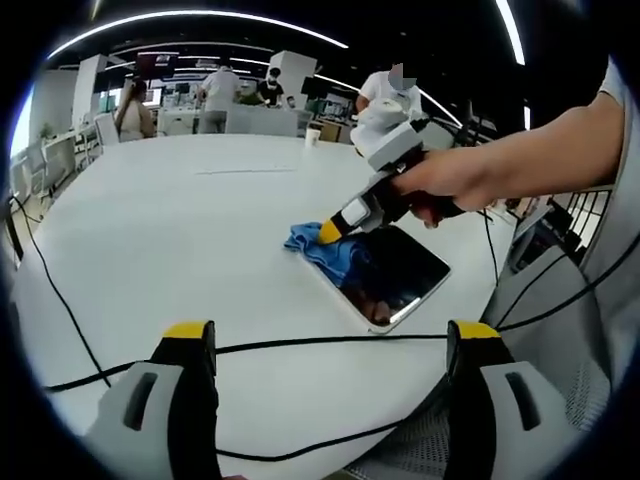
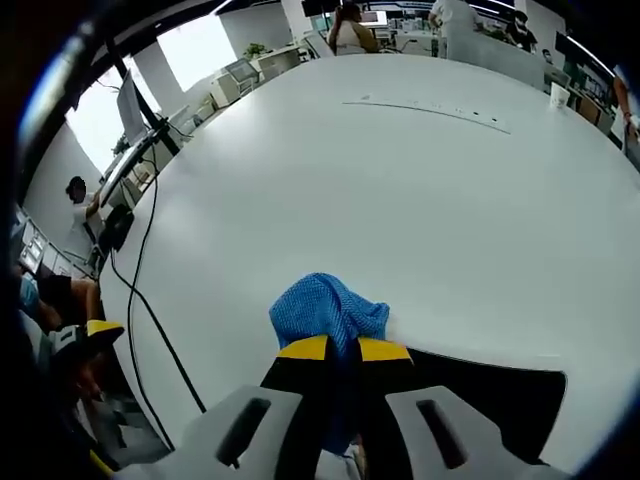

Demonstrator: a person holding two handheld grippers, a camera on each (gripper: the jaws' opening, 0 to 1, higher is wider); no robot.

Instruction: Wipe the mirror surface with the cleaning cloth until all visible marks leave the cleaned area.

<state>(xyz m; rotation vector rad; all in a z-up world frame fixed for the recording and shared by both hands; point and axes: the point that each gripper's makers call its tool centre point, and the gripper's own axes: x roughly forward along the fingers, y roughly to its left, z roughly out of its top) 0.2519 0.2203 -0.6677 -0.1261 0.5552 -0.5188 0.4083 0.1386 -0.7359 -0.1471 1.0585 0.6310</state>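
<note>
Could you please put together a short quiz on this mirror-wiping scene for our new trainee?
1. True or false: the right gripper is shut on the blue cloth.
2. Where does the cloth lie in the left gripper view? A. in the middle of the mirror; B. at the mirror's edge, partly on the white table; C. beside the paper cup.
3. Fill in: the left gripper hovers with its jaws ____, holding nothing.

Key: 1 true. 2 B. 3 open.
</note>
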